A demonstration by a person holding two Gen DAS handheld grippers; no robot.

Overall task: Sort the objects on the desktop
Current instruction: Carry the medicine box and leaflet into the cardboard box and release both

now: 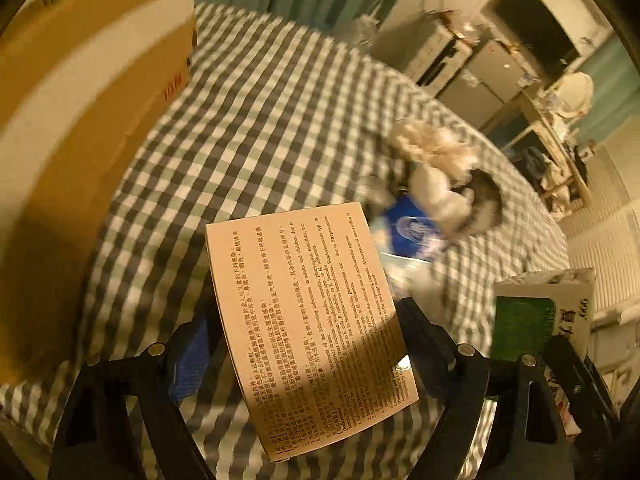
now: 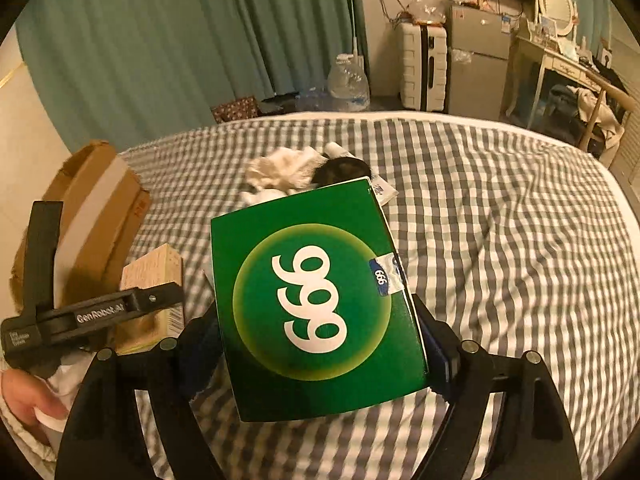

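Over the checked bedspread (image 2: 500, 220), the left hand-held gripper (image 1: 304, 344) pinches a tan box (image 1: 308, 320), the right hand-held gripper (image 2: 320, 344) a green box (image 2: 316, 304).

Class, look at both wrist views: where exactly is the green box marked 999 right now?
The green box is clamped in the right hand-held gripper, lifted above the checked bedspread, right of the tan medicine box in the left hand-held gripper.

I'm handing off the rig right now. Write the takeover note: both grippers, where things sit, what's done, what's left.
Left gripper: shut on the tan printed box, held above the checkered bed.
Right gripper: shut on the green 999 box, also lifted.
The cardboard carton stands on the bed's left.
A pile of soft items lies mid-bed.
Done: both boxes picked up.
Left: place both, probably in the carton, then sort the pile.
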